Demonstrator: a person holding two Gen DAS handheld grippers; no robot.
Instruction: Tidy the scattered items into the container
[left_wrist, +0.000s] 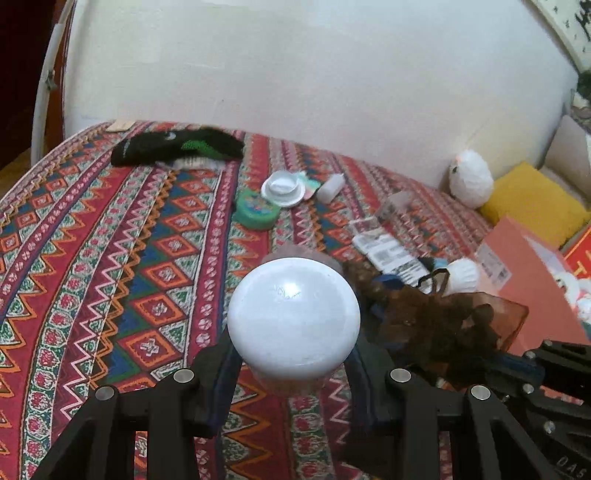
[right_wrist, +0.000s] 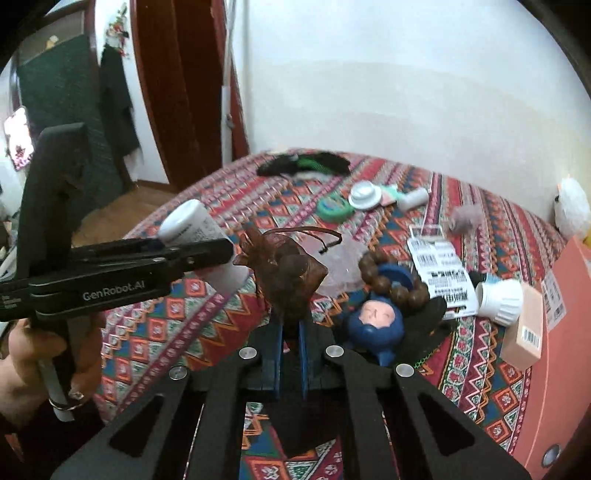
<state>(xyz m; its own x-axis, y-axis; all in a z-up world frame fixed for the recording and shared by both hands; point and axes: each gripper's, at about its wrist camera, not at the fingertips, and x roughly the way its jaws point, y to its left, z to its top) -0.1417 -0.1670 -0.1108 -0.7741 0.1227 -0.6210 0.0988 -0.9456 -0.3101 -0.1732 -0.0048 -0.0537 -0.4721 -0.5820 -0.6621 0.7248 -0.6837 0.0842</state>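
left wrist view has the left hand-held gripper (left_wrist: 293, 363) clamped round a smooth white plastic bottle (left_wrist: 293, 314), lifted off the patterned bed (left_wrist: 110, 258), probably for carrying. the right hand-held gripper (right_wrist: 290, 317) pinches a soft brown drawstring pouch (right_wrist: 286, 273). the orange cardboard box (right_wrist: 565, 314), seemingly the container, sits at the right.

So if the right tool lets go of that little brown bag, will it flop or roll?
Probably flop: the brown pouch looks like soft sheer fabric, crumpled and gathered by a drawstring. It seems light, hanging from the right tool pinching only its base. Rolling looks unlikely; it isn't round.
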